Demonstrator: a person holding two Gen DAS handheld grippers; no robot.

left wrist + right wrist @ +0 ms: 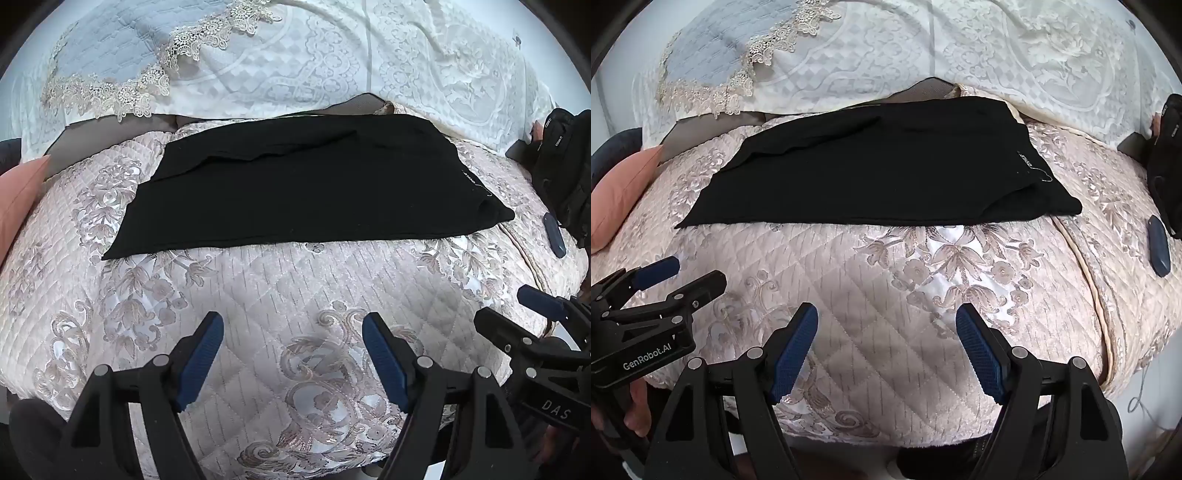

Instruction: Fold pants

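Left wrist view: the black pants (306, 184) are seen laid flat across a quilted pink bedspread (258, 295), folded lengthwise into one long band, with the waistband and its small label at the right end and the leg hems at the left end. The left gripper (293, 354) is held above bare quilt on the near side of the pants, well apart from them, its blue-padded jaws spread wide with nothing between them. Right of it, the right gripper (517, 306) is seen from the side, also over quilt near of the pants.

In the right wrist view the right gripper (886, 350) is likewise held spread and empty, near of the pants (871, 170) and clear of the cloth. Beyond the pants, white lace-patterned pillows (923, 55) are seen. A pink cushion (620, 195) lies left of the pants; a small dark blue object (1158, 251) and a black bag (1167, 162) lie right of the waistband end.
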